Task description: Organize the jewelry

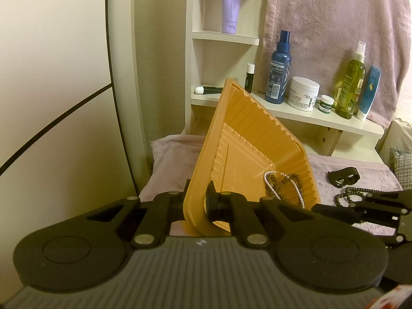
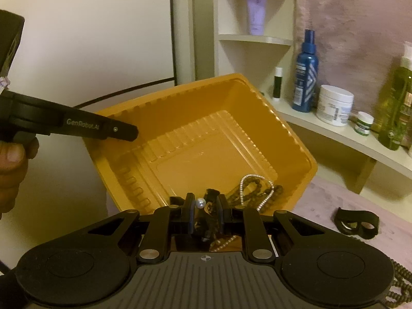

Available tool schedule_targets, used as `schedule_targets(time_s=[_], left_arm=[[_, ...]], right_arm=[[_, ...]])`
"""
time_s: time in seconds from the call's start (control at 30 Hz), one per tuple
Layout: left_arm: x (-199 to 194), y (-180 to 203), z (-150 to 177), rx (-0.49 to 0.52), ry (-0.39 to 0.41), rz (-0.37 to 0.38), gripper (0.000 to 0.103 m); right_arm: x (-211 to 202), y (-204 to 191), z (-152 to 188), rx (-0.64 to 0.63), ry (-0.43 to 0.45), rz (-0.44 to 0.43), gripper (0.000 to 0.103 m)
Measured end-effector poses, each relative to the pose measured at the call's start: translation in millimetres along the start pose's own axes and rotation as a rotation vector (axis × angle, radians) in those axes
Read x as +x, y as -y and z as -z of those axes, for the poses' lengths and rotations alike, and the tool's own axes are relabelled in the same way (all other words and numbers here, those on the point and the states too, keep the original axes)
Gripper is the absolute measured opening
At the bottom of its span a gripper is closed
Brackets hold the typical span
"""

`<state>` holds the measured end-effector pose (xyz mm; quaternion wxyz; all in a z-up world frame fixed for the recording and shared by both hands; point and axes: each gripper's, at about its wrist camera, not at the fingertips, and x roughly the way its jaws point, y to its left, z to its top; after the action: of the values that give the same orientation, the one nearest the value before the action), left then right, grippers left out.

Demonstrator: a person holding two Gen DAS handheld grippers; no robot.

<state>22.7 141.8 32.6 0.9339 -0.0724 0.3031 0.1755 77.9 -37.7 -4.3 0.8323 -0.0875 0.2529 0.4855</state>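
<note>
- The left claw (image 1: 206,203) is pinching the near rim of the orange tray (image 1: 247,139), jaws pressed tight on the thin plastic wall, and is holding the tray tipped steeply up off the pink cloth (image 1: 355,172).
- Inside the tilted tray, a pearl string (image 1: 283,182) and a dark bead bracelet (image 1: 288,180) are lying bunched together in the low corner.
- The right claw (image 2: 204,206) is hanging over that same low corner, jaws narrowly apart and gripping a dark jewelry piece with a single pearl (image 2: 200,202) on it; more pearl chain is trailing underneath.
- In the right wrist view, a hand (image 2: 11,162) is showing at the left edge behind the left claw.
- On the cloth to the right of the tray, a black clip (image 1: 343,176) is sitting by itself, well apart from the tray.
- Just in front of it, a string of brown beads (image 1: 352,193) is resting on the cloth.
- Behind, a white shelf (image 1: 309,114) is carrying a blue spray bottle (image 1: 279,74), a white jar (image 1: 303,94) and a green bottle (image 1: 352,85).
</note>
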Motion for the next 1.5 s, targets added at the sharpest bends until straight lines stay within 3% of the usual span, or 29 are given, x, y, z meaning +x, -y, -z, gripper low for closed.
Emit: schedule_targets(time_s=[0.4,0.43,0.53,0.8,1.17,1.5], left_arm=[[0,0,0,-0.001,0.0,0.0,0.007],[-1,0,0,-0.001,0.0,0.0,0.007],[0,0,0,-0.001,0.001,0.0,0.007],[-2,0,-1,-0.002,0.001,0.002,0.007],[-2,0,-1,-0.001,0.001,0.001,0.007],[-2,1,-1,-0.001,0.001,0.001,0.007]], right_arm=[[6,-4,-1,-0.006,0.028,-0.045,0.018],[5,-4,-1,0.002,0.036,-0.054,0.021],[0,-1,-1,0.019,0.06,-0.04,0.045],[-21,20,14,0.1,0.062,0.071,0.046],[-57,76,63,0.278,0.012,0.305,0.046],[-72,105,84,0.294,-0.022,0.428,0.046]])
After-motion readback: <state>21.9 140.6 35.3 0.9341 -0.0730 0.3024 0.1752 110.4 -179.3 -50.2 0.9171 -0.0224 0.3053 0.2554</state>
